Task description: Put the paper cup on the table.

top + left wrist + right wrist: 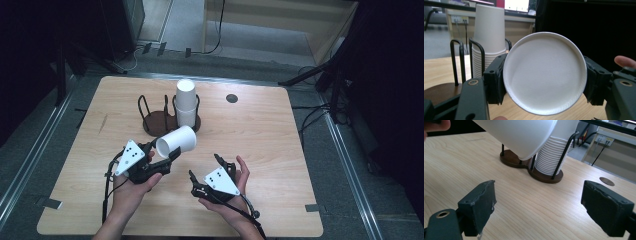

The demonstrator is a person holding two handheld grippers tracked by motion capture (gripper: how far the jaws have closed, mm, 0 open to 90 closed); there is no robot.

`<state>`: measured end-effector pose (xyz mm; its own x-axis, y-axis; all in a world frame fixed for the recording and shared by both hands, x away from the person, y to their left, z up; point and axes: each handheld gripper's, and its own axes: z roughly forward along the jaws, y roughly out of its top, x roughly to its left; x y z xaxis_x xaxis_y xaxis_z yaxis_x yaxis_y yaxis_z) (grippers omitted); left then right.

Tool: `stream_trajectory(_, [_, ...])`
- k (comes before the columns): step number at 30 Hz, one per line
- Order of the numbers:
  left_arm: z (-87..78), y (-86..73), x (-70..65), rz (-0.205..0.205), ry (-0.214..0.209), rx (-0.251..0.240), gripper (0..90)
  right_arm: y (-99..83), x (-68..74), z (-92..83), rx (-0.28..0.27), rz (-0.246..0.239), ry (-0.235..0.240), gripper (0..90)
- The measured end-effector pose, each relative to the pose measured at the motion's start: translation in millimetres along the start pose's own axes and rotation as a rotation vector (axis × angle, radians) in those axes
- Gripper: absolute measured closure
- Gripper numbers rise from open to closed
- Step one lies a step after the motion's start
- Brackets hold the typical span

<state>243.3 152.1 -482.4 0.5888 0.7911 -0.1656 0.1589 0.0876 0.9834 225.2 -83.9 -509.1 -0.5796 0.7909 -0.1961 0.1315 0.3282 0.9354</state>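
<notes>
1. One loose white paper cup is lying on its side above the worktop, clamped between the pads of the left claw; in the left gripper view its round bottom is facing that claw's camera, with a black pad pressing on each side of it.
2. The left claw is clenching on this cup, and the person's left hand is holding the tool from beneath, its tips pointing away from the person and toward the right claw's side.
3. The right claw is standing released, with bare worktop between its two pads; it is sitting beside the left claw, lower and nearer the person, resting in the open right hand.
4. One stack of white cups is standing upright just beyond the held cup; the number of cups in it cannot be told.
5. One dark wire holder on a brown base is carrying that stack in the bay farther from the left claw; the bay nearer that claw is standing without cups.
6. In the right gripper view the held cup is hanging between the right claw and the holder, covering part of the stack.
7. One small dark disc is lying on the worktop beyond the right claw, well apart from it.
</notes>
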Motion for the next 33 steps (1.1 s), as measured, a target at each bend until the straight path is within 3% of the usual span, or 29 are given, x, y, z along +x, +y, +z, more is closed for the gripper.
stream_trajectory(2, [0.4,-1.2,-1.0,0.009,-0.013,-0.017,32.2,1.1,1.0,2.4,0.025,0.01,-0.026,12.0])
stream_trajectory(4, [1.0,-2.0,-1.3,0.013,-0.016,-0.022,32.2,1.4,0.6,3.2,0.028,0.016,-0.02,11.4])
stream_trajectory(6, [2.0,-3.8,-0.4,0.012,-0.023,-0.038,32.2,3.0,-1.1,5.6,0.035,0.069,-0.008,10.8])
stream_trajectory(10, [1.5,-5.8,2.4,0.024,-0.016,-0.06,32.4,5.8,-3.6,7.3,0.043,0.09,-0.04,10.8])
stream_trajectory(13, [1.3,-6.1,5.0,0.025,-0.005,-0.119,32.5,8.6,-8.5,6.4,0.068,0.131,-0.025,12.3])
stream_trajectory(17, [1.9,-6.4,5.1,0.028,-0.002,-0.129,32.5,14.0,-14.0,3.0,0.055,0.176,-0.04,13.3])
stream_trajectory(20, [2.9,-8.9,3.7,0.036,-0.005,-0.133,32.5,21.1,-20.0,-2.5,-0.013,0.243,-0.046,17.7])
stream_trajectory(23, [4.0,-10.2,2.5,0.037,-0.008,-0.134,32.5,23.8,-19.9,-3.1,-0.029,0.304,-0.022,17.5])
stream_trajectory(24, [4.0,-10.2,2.5,0.037,-0.008,-0.134,32.5,23.8,-19.9,-3.1,-0.029,0.304,-0.022,17.5])
stream_trajectory(25, [4.4,-10.5,2.0,0.04,-0.01,-0.135,32.5,25.2,-18.7,-2.4,-0.032,0.359,0.003,17.5])
stream_trajectory(29, [4.4,-10.1,1.9,0.038,-0.01,-0.142,32.5,28.1,-16.6,-1.2,-0.046,0.446,0.025,17.1])
stream_trajectory(30, [4.2,-9.7,1.7,0.035,-0.01,-0.147,32.5,30.5,-15.5,-0.8,-0.055,0.508,0.028,15.6])
stream_trajectory(31, [4.2,-9.7,1.7,0.035,-0.01,-0.147,32.5,30.5,-15.5,-0.8,-0.055,0.508,0.028,15.6])
stream_trajectory(33, [4.5,-9.9,0.6,0.038,-0.012,-0.15,32.5,32.5,-15.1,-0.3,-0.061,0.569,0.029,15.2])
